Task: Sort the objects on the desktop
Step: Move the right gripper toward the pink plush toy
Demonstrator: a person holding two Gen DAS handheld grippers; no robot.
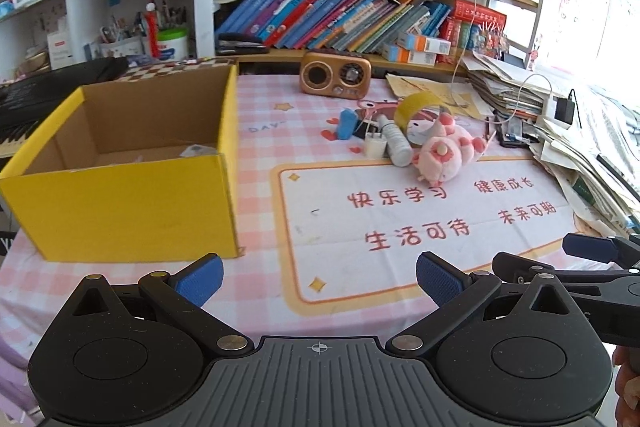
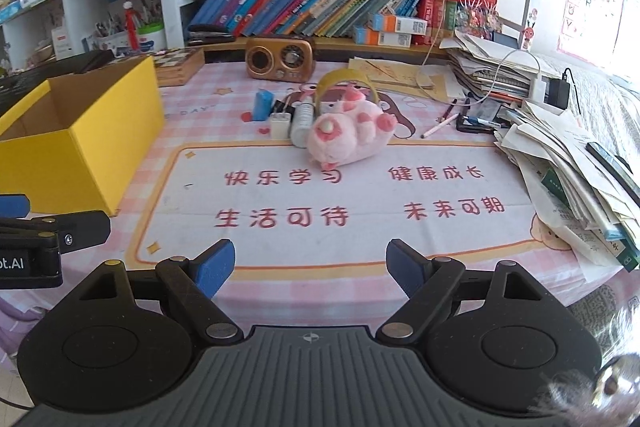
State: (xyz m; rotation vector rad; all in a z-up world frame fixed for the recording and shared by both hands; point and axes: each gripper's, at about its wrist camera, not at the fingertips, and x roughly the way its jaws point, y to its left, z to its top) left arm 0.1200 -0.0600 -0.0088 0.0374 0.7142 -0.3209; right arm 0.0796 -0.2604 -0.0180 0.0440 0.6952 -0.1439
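Note:
A pink plush toy (image 1: 446, 151) (image 2: 348, 135) lies mid-desk on the pink checked mat. Beside it stand a white charger plug (image 1: 375, 145) (image 2: 280, 125), a white tube (image 1: 396, 143) (image 2: 302, 125), a blue block (image 1: 346, 123) (image 2: 262, 105) and a yellow tape roll (image 1: 416, 107) (image 2: 346, 79). An open yellow cardboard box (image 1: 132, 203) (image 2: 80, 143) sits at the left. My left gripper (image 1: 320, 281) is open over the mat's near edge, empty. My right gripper (image 2: 310, 267) is open too, with nothing between its pads, well short of the plush.
A brown retro radio (image 1: 335, 74) (image 2: 279, 58) stands at the back under shelves of books. A tall stack of papers (image 2: 568, 171) crowds the right side, with pens, a phone and chargers (image 2: 558, 93) near it. A keyboard (image 1: 36, 99) lies left of the box.

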